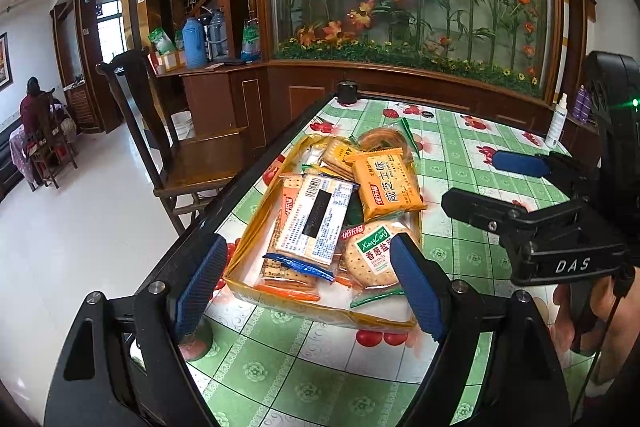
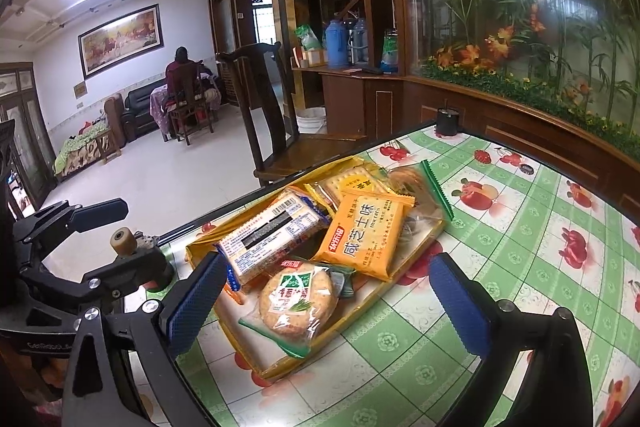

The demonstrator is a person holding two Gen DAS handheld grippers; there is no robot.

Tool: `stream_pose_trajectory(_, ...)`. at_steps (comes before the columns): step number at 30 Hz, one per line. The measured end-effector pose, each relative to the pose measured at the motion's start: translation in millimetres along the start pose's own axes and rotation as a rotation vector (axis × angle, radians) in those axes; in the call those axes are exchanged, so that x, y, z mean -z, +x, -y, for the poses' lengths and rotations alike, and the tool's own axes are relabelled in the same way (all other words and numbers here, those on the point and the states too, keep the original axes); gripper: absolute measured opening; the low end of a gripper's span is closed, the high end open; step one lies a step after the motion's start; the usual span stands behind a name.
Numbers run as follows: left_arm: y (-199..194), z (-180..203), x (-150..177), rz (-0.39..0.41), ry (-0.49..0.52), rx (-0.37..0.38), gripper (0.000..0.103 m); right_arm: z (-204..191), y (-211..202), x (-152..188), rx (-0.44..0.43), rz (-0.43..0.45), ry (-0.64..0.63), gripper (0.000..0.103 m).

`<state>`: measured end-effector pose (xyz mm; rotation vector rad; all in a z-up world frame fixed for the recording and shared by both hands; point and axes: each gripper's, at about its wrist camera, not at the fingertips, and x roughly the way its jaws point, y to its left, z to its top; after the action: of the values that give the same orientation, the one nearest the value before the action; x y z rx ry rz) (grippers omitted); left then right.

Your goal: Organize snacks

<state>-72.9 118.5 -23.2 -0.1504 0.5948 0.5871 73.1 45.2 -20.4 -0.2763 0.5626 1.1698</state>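
A clear yellow-rimmed tray sits on the table near its left edge, full of several snack packs. On top lie an orange cracker pack, a white barcode pack and a round green-label biscuit pack. My left gripper is open and empty, just in front of the tray. My right gripper is open and empty, hovering over the tray's near side; it also shows in the left wrist view to the tray's right.
The table has a green fruit-print cloth and a dark edge rail. A black knob stands at the far corner, a white spray bottle at the far right. A wooden chair stands left of the table.
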Motion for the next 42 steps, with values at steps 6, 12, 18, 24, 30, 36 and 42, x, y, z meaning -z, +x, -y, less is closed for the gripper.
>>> stream_pose_trajectory(6, 1.5, 6.5, 0.9, -0.015, 0.01, 0.022, 0.084, 4.6, -4.6, -1.8, -0.004, 0.013, -0.003, 0.102)
stream_pose_trajectory(12, 1.0, 9.6, 1.5, -0.026, 0.012, 0.041, 0.084, 7.0, -5.6, -2.6, -0.001, 0.012, -0.007, 0.102)
stream_pose_trajectory(18, 0.3, 9.9, 1.6, -0.026, 0.019, 0.04, 0.084, 7.6, -8.4, -2.3, -0.012, 0.018, -0.003, 0.102)
stream_pose_trajectory(24, -1.6, 9.5, 0.9, -0.019, 0.019, 0.039, 0.084, 7.2, -9.9, -3.5, -0.012, 0.023, -0.013, 0.102)
stream_pose_trajectory(30, -7.3, 7.5, 0.5, -0.008, 0.012, 0.047, 0.084, 3.4, -11.5, -4.7, -0.001, 0.02, -0.039, 0.102)
stream_pose_trajectory(36, -10.6, 6.9, -0.9, -0.004, 0.015, 0.042, 0.084, -0.3, -12.9, -6.3, 0.006, 0.024, -0.065, 0.102)
stream_pose_trajectory(42, -13.9, 4.7, -3.6, 0.008, 0.011, 0.047, 0.084, -6.0, -15.8, -8.5, 0.009, 0.032, -0.102, 0.102)
